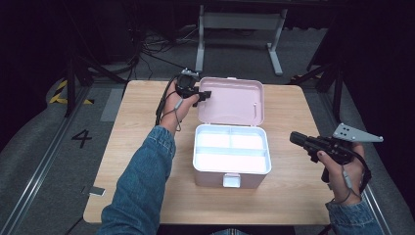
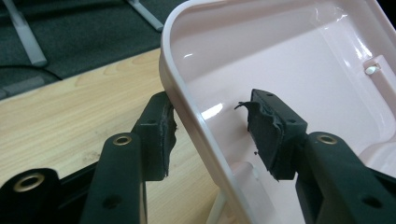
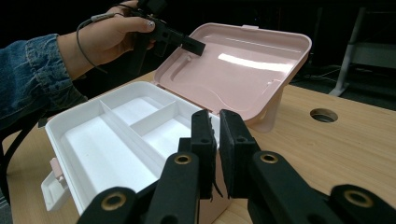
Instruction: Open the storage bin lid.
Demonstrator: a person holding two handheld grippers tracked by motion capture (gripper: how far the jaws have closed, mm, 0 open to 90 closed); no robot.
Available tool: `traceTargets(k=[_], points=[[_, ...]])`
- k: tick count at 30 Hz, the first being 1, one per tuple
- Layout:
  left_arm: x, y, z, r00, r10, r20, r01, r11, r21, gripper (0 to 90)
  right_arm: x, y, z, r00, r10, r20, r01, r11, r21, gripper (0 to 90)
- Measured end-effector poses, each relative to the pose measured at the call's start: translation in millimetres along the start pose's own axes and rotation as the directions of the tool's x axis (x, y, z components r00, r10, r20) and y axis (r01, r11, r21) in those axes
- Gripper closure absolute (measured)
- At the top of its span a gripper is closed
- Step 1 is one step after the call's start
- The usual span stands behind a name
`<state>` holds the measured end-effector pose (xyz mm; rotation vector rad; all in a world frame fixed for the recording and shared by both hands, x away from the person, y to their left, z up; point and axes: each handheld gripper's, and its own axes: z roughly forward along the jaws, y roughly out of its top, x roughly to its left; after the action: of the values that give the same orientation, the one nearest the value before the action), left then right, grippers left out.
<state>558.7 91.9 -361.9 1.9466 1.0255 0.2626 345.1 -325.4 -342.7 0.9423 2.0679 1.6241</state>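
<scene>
The lid's (image 2: 280, 60) rim passes between the left gripper's (image 2: 210, 126) parted fingers (image 2: 161, 135), one pad grazing it. The right gripper (image 3: 218, 144), nearly closed on nothing, hangs beside the box (image 1: 232, 169).

Glossy pink plastic lid (image 2: 289, 56) — smooth white tray (image 1: 232, 152) — matt wood-grain table (image 1: 137, 112)

The lid (image 2: 280, 60) runs off the left gripper view's top and right edges; beside it, the box (image 3: 116, 135) hides its own front wall in the right gripper view; its latch (image 1: 231, 180) is too small to read.
</scene>
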Motion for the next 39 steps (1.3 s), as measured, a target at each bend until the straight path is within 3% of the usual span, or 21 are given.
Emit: traceTargets(k=[21, 25, 27, 29, 32, 39], points=[[8.7, -10.5, 12.1, 0.9976, -0.069, 0.003, 0.069, 0.9959, 0.059, 50.9, -3.4, 0.4, 2.5, 0.9997, 0.019, -0.015, -0.019, 1.000, 0.001, 84.1], [9.1, -13.1, 13.0, 0.9982, -0.007, -0.059, 0.013, 0.9940, 0.108, 58.2, -3.4, 1.4, 5.4, 0.9996, 0.014, -0.023, -0.014, 1.000, 0.003, 83.8], [9.3, -15.0, 14.6, 0.9982, -0.021, -0.056, 0.028, 0.9918, 0.125, 56.9, -3.4, 2.1, 6.2, 0.9995, 0.017, -0.028, -0.017, 1.000, 0.005, 83.7], [10.4, -17.0, 16.2, 0.9987, -0.010, -0.050, 0.017, 0.9899, 0.141, 56.3, -3.9, 2.6, 7.4, 0.9994, 0.015, -0.032, -0.014, 1.000, 0.004, 83.7], [9.6, -19.7, 17.4, 0.9986, -0.014, -0.051, 0.021, 0.9903, 0.137, 54.6, -4.6, 3.4, 9.5, 0.9993, 0.011, -0.037, -0.010, 1.000, 0.003, 83.7], [8.9, -19.5, 9.5, 0.9977, -0.013, -0.067, 0.018, 0.9973, 0.071, 43.4, -5.0, 4.9, 14.1, 0.9988, 0.014, -0.048, -0.013, 1.000, 0.009, 82.3]])
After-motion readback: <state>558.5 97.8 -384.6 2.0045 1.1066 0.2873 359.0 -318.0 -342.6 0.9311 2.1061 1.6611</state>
